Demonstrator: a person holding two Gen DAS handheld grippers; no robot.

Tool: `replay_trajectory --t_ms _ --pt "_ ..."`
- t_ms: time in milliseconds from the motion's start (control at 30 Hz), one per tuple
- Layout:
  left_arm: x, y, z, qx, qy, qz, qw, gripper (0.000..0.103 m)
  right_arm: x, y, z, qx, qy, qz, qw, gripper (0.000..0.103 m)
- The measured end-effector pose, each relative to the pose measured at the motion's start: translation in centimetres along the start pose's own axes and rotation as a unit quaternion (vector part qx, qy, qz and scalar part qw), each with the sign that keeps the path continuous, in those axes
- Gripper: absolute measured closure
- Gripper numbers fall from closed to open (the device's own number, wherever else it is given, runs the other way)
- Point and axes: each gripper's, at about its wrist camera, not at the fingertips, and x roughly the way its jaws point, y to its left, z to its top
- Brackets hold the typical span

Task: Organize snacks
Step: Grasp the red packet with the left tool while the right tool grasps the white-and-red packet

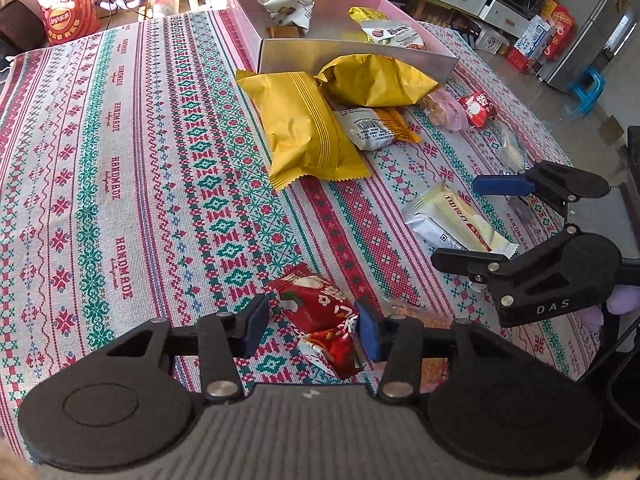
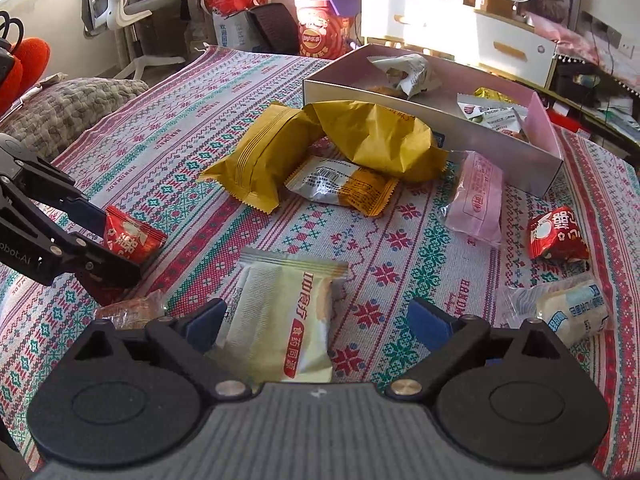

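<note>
A small red snack packet lies on the patterned tablecloth between the fingers of my left gripper. Its right pad touches the packet, while a sliver of cloth shows by the left pad. In the right wrist view that same left gripper brackets the red packet. My right gripper stands open over a cream packet, whose left edge is near the left pad and which lies well apart from the right pad. From the left wrist, the right gripper hovers over this cream packet.
An open pink-sided box at the back holds a few packets. Before it lie two yellow bags, a grey-orange packet, a pink one, a second red one and a clear-wrapped one.
</note>
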Motion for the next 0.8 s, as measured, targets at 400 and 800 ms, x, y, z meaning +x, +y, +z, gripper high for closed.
replay_trajectory --t_ms 400,800 --pt "0.1 0.7 0.5 -0.008 -0.028 0.071 0.9970 0.063 -0.3 -0.2 -0.1 -0.006 -0.001 -0.003 1.000 0.023" --pt "0.0 0.9 0.6 -0.018 -0.039 0.090 0.9950 0.064 -0.7 0.6 0.4 -0.028 0.004 0.013 1.000 0.059"
